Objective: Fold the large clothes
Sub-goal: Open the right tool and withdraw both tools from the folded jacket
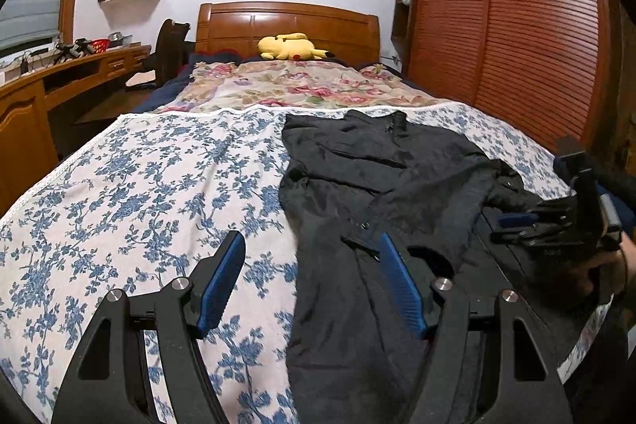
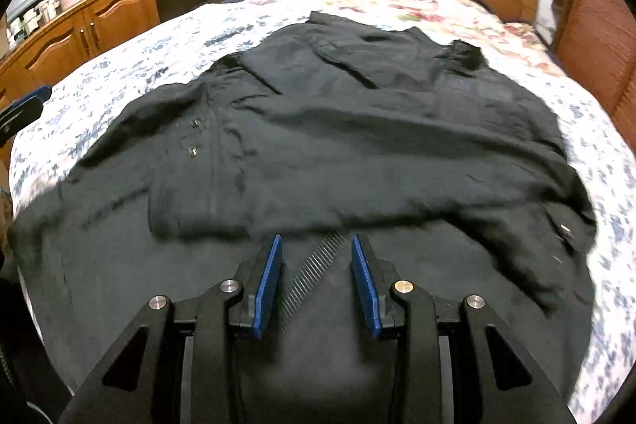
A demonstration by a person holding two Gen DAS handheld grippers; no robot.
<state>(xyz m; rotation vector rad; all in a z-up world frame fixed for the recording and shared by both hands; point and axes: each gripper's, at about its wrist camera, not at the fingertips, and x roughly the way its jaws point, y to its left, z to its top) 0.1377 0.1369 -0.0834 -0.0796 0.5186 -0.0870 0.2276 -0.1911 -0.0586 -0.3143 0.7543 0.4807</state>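
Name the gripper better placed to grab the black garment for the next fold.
Probably right: the right gripper hangs open directly over the black garment, while the left gripper straddles its edge, one finger over the floral sheet.

We find the garment (image 2: pixel 338 146) spread on the bed (image 1: pixel 139 193), centre-right of the left wrist frame. The plush toy (image 1: pixel 290 47) lies behind it, before the headboard (image 1: pixel 286 26); the desk (image 1: pixel 79 66) occupies the left edge.

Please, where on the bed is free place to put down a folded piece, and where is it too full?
The blue-flowered sheet lies bare between the black garment and the desk-side edge of the bed. A narrower bare strip runs along the wardrobe side. The garment's spread fills the middle and near end, under both hand-held grippers. The yellow plush sits at the headboard.
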